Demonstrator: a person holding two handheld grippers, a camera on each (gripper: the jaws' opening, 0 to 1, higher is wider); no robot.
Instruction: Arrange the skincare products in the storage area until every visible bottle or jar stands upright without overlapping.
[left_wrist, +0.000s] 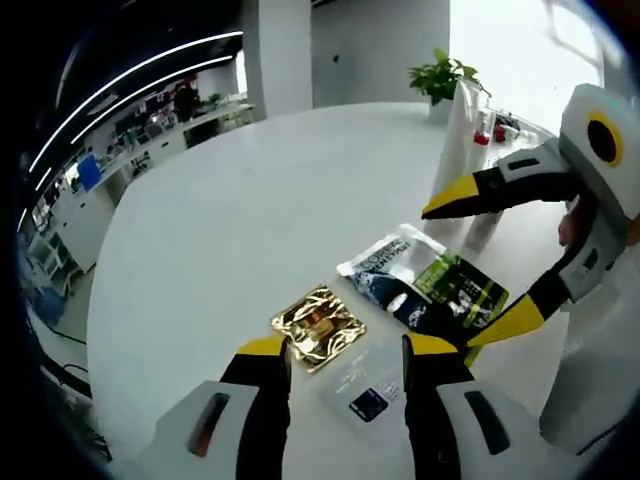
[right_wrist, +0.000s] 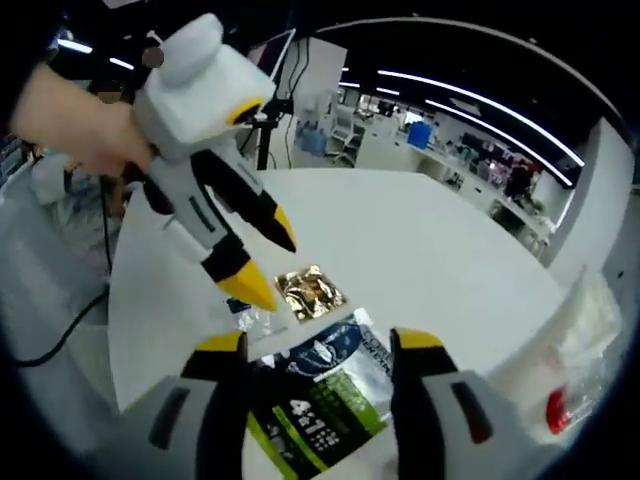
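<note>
On the white round tabletop (left_wrist: 250, 200) three flat packets are seen lying side by side. From the left in the left gripper view: a gold foil sachet (left_wrist: 318, 325), a clear sachet with a dark label (left_wrist: 365, 392) just below it, then a larger pouch with blue-white and green-black print (left_wrist: 430, 285). None stands upright (all lie flat), and no bottle or jar can be picked out here. The left gripper (left_wrist: 345, 365) is held low over the tabletop, jaws parted and empty, the clear sachet lying between the tips and the gold sachet just ahead of the left tip. Further right, the right gripper (left_wrist: 470, 265) is seen hovering over the far edge of the printed pouch, jaws spread wide, nothing gripped. At far right a white bag or package (left_wrist: 470, 130) with red items beside it is seen, too unclear to name.

In the right gripper view the printed pouch (right_wrist: 320, 400) lies between that gripper's parted jaws, the gold sachet (right_wrist: 310, 292) beyond.

Step judged: approach before a first grasp, arranging barely begun. Next move likely calls for lowering onto one packet edge and closing; thin flat foil may slip or be hard to pinch off the tabletop.
</note>
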